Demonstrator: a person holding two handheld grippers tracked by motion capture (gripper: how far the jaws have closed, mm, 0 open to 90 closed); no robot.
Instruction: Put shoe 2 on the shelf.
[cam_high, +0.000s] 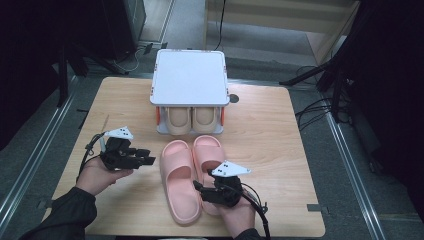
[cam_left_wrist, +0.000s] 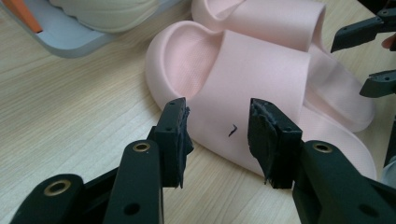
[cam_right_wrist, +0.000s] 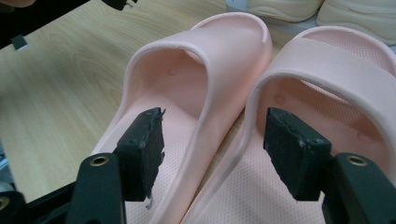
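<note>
Two pink foam slippers (cam_high: 192, 175) lay side by side at the table's (cam_high: 280, 150) near middle; both grippers' jaws stood spread, holding nothing. Light, soft, squashy; pinch the strap or sidewall.

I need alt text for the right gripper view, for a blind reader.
Two pink slippers lie side by side on a wooden table. The right gripper is open, its black fingers astride the slippers' adjoining sides.

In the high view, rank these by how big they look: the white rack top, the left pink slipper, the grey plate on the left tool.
1. White rack top
2. Left pink slipper
3. Grey plate, smallest
</note>
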